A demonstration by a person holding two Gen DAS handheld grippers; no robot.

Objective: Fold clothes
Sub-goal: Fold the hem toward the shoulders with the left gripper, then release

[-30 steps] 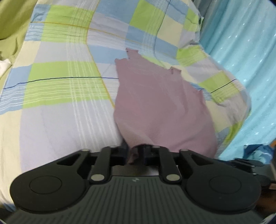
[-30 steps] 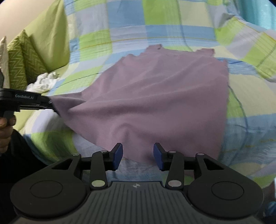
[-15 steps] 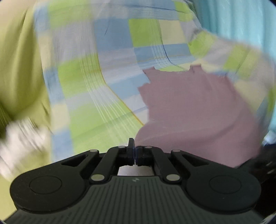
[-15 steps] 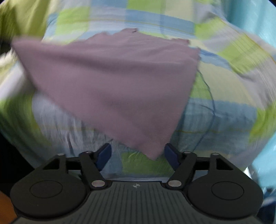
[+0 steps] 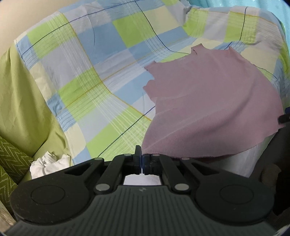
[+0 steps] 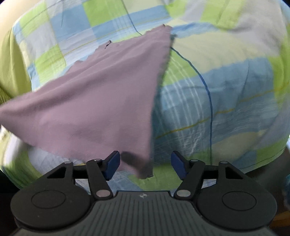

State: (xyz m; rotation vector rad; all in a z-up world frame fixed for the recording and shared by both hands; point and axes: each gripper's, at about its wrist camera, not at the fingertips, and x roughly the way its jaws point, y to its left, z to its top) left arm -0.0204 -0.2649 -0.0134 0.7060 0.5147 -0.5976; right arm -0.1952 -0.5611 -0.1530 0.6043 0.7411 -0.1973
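Two grippers work a mauve garment (image 5: 213,101) on the checked bedspread (image 5: 94,76): the left gripper (image 5: 141,161), fingers pressed together, has drawn its pinched near corner leftward, stretching the hem, while the right gripper (image 6: 145,164) waits wide open around the other near corner, ready to grip.

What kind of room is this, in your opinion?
Probably a bedroom: a checked bedsheet covers a bed, green pillows lie at its side, and a blue curtain hangs behind.

Checked bedspread (image 5: 94,76) bare left of mauve garment (image 5: 208,101); crumpled white cloth (image 5: 49,163) near-left.
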